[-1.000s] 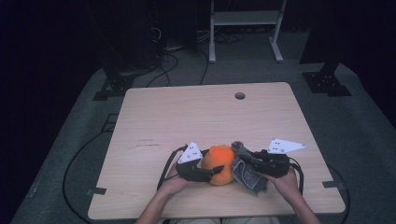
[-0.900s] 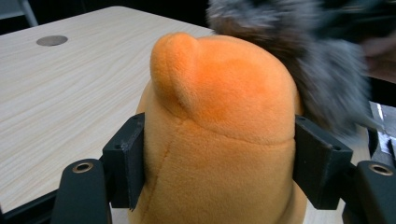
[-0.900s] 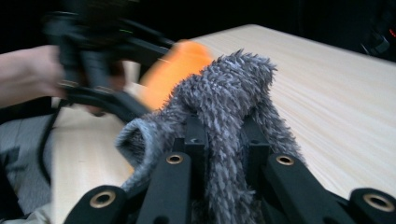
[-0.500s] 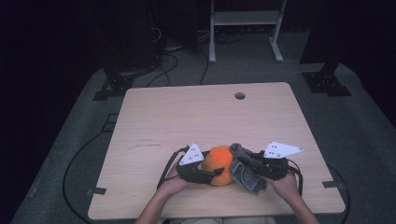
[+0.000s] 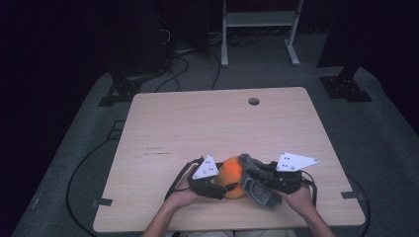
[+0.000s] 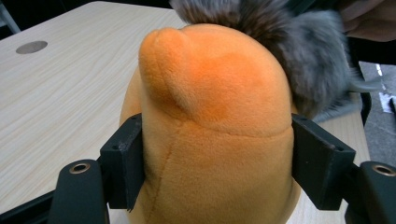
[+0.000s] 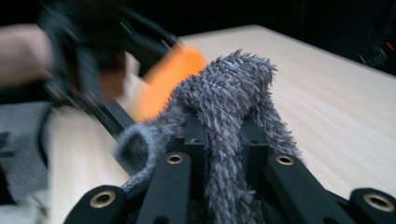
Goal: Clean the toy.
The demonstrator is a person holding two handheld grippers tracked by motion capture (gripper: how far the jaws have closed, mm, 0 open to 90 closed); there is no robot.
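While your left gripper (image 6: pixel 212 186) clamps the orange plush (image 6: pixel 210 126), grey furry cloth (image 6: pixel 299 60) drapes its far side. Your right gripper (image 7: pixel 224 140) pinches that cloth; bare table (image 5: pixel 217 123) lies beyond

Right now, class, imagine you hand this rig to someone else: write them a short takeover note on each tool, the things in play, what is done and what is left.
Left tool: jaws on either side of the orange plush toy, pads against its flanks, at the near edge of the table.
Right tool: shut on a fold of the grey fuzzy cloth, which lies against the toy's far side.
Done: both things are gripped and brought together.
Left: it looks as if the cloth is meant to go over or around the toy; it does not cover it yet. Keep both grips firm.
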